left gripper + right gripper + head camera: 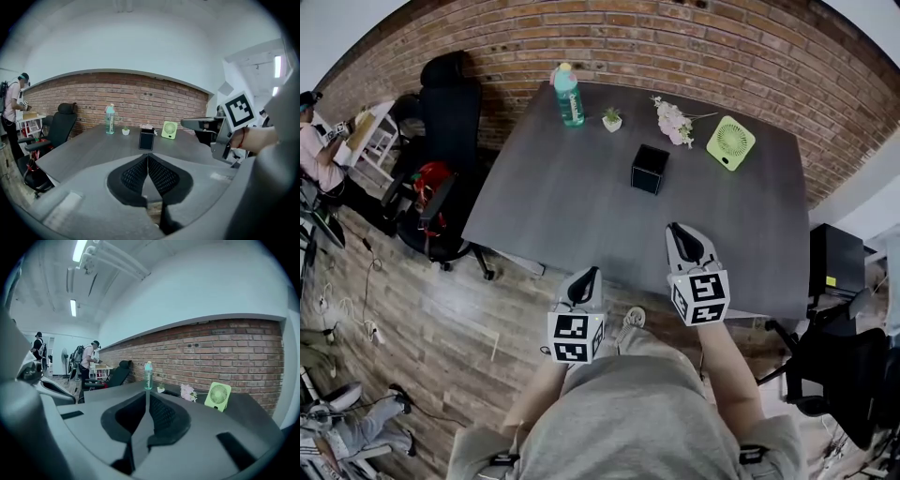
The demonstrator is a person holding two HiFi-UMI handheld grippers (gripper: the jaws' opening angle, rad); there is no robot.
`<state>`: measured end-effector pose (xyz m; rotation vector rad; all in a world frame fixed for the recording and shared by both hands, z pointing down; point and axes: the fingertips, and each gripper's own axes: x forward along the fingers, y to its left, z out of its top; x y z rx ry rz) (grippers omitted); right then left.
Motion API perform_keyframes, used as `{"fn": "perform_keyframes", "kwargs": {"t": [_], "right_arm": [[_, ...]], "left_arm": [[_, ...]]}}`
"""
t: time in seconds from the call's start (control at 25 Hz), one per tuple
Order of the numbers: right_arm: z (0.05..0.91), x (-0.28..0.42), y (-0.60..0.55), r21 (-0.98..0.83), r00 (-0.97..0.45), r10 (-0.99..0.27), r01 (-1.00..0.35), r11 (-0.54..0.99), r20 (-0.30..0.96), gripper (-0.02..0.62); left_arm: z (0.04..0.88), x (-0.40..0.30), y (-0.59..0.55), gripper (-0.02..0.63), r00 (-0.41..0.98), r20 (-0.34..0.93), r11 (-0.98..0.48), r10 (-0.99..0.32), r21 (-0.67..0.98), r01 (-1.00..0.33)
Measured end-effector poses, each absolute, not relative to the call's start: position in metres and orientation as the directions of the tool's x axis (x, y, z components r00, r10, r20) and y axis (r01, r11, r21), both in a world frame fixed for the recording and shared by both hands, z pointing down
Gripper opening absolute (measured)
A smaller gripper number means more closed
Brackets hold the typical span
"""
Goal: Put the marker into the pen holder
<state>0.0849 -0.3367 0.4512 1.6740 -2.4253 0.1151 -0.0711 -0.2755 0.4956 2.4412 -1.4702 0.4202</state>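
Note:
A black cube-shaped pen holder (649, 169) stands on the dark grey table (544, 206), past mid-table towards the brick wall. No marker shows in any view. My left gripper (589, 274) hangs shut and empty just off the table's near edge. To its right, my right gripper (675, 228) is over the near edge, shut and empty too. In the left gripper view the shut jaws (148, 159) aim at the pen holder (146, 139), with the right gripper (206, 124) at the right. The right gripper view shows its jaws (146, 399) pressed together; the pen holder is hidden there.
Along the table's back stand a teal bottle (568, 96), a small potted plant (611, 119), pink flowers (675, 122) and a green fan (730, 142). Black office chairs (450, 103) stand at the left, another chair (844, 366) at the right. A person (314, 141) stands far left.

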Motion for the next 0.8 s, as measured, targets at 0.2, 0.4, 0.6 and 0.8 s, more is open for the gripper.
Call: {"fn": "perform_keyframes", "kwargs": {"t": [0.2,0.4,0.6,0.8], "right_arm": [[0.44,0.076,-0.282,0.035,-0.346,-0.925,-0.934,0.356,0.158,0.008],[0.432,0.066,-0.234,0.033,-0.344,-0.931,-0.936,0.351,0.124,0.003],[0.432,0.055,-0.188,0.029,-0.35,-0.93,-0.934,0.355,0.114,0.003],[0.433,0.046,-0.146,0.027,-0.354,-0.929,-0.933,0.358,0.109,0.003]], "left_arm": [[0.498,-0.081,-0.238,0.017,0.446,0.36,-0.451,-0.82,0.073,-0.889],[0.5,-0.091,-0.204,0.017,0.449,0.351,-0.455,-0.822,0.069,-0.888],[0.499,-0.098,-0.173,0.017,0.449,0.334,-0.454,-0.829,0.069,-0.889],[0.496,-0.104,-0.141,0.017,0.453,0.317,-0.457,-0.833,0.069,-0.887]]}}
